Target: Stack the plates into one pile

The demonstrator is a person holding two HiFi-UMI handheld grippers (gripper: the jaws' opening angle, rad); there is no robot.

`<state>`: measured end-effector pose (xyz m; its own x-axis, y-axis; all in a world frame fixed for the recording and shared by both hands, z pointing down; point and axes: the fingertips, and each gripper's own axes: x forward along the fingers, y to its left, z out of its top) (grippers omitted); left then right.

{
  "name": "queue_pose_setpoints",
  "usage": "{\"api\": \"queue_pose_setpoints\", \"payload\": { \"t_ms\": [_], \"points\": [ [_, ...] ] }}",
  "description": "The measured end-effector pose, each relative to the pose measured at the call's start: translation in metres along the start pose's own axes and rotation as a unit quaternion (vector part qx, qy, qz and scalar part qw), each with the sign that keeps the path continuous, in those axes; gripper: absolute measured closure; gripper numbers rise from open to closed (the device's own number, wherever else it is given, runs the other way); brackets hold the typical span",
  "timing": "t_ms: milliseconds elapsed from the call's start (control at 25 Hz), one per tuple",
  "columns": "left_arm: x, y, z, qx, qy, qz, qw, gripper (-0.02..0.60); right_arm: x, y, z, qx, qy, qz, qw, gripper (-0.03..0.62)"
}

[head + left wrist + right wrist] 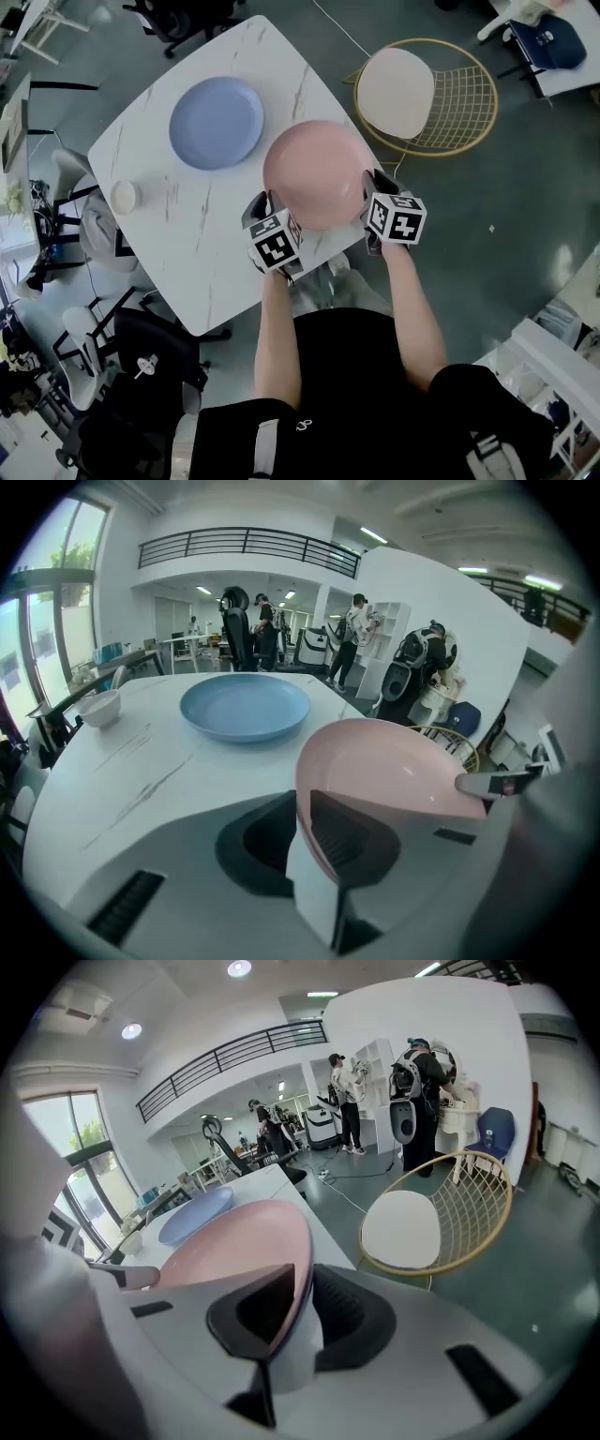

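Observation:
A pink plate (pixel 314 173) is held between both grippers above the near right part of the white marble table (pixel 187 234). My left gripper (pixel 270 208) is shut on its near-left rim (pixel 309 827), with one jaw inside the plate and one outside. My right gripper (pixel 375 192) is shut on the plate's right rim (pixel 298 1307) in the same way. A blue plate (pixel 217 122) lies flat on the table beyond the pink one (pixel 394 771), to its left. The blue plate (pixel 244 706) shows in the left gripper view and, partly hidden, the blue plate (pixel 192 1215) in the right gripper view.
A small white cup (pixel 124 195) stands near the table's left edge. A gold wire chair (pixel 427 94) with a white cushion stands right of the table. Black office chairs (pixel 122 375) sit near the table's near-left side. Several people stand far off by white shelves (pixel 384 649).

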<state>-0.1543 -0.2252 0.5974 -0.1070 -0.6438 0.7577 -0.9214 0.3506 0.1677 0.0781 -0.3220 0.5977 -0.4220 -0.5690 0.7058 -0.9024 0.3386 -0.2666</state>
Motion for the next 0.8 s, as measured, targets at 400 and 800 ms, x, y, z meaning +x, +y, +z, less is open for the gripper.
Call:
{"api": "queue_pose_setpoints", "payload": {
  "t_ms": [400, 800],
  "points": [
    [-0.001, 0.009, -0.009, -0.015, 0.0, 0.004, 0.9999, 0.52, 0.004, 0.003, -0.012, 0.0, 0.015, 0.007, 1.0, 0.522],
    [0.013, 0.005, -0.018, -0.007, 0.028, -0.011, 0.9995, 0.499, 0.01, -0.005, -0.02, 0.005, 0.013, -0.003, 1.0, 0.513]
  ]
}}
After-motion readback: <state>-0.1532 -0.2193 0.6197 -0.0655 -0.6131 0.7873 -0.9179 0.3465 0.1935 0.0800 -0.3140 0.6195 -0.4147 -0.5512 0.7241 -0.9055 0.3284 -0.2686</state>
